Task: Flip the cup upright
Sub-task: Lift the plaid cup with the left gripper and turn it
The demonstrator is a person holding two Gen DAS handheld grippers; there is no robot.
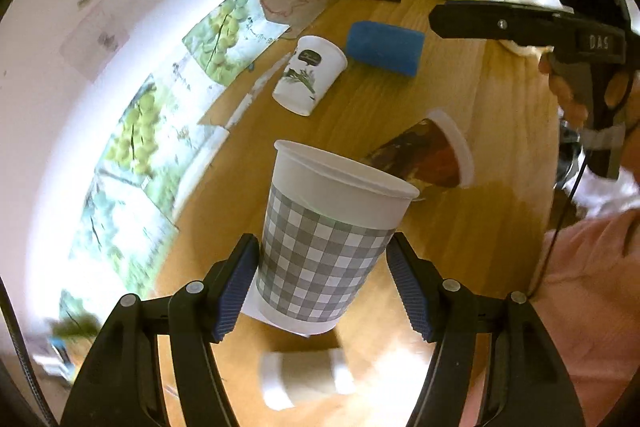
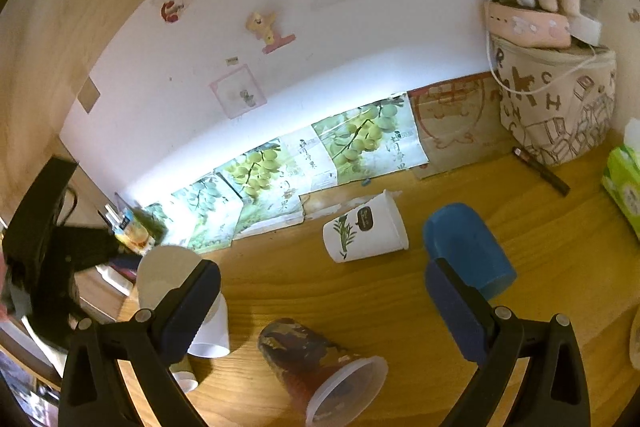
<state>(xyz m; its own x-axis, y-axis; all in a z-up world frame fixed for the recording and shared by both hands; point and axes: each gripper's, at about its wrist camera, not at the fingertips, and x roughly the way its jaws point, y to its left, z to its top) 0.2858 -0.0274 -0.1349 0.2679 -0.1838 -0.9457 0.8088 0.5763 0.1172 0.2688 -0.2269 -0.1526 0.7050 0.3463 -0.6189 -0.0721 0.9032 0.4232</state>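
Observation:
My left gripper (image 1: 322,287) is shut on a grey-and-white checked paper cup (image 1: 324,251), held off the table with its rim tilted up and away. In the right wrist view this cup (image 2: 160,279) shows at the left, partly behind my finger. A dark brown patterned cup (image 1: 424,159) lies on its side beyond it, also low in the right wrist view (image 2: 316,363). My right gripper (image 2: 320,307) is open and empty above that cup; it shows at the upper right of the left wrist view (image 1: 520,27).
A white cup with a plant print (image 2: 366,229) and a blue cup (image 2: 466,247) lie on their sides on the wooden table (image 2: 400,307). A small cup (image 1: 304,379) lies below my left gripper. A letter-print bag (image 2: 556,107), pen (image 2: 540,171) and tissue pack (image 2: 624,195) stand at the back right.

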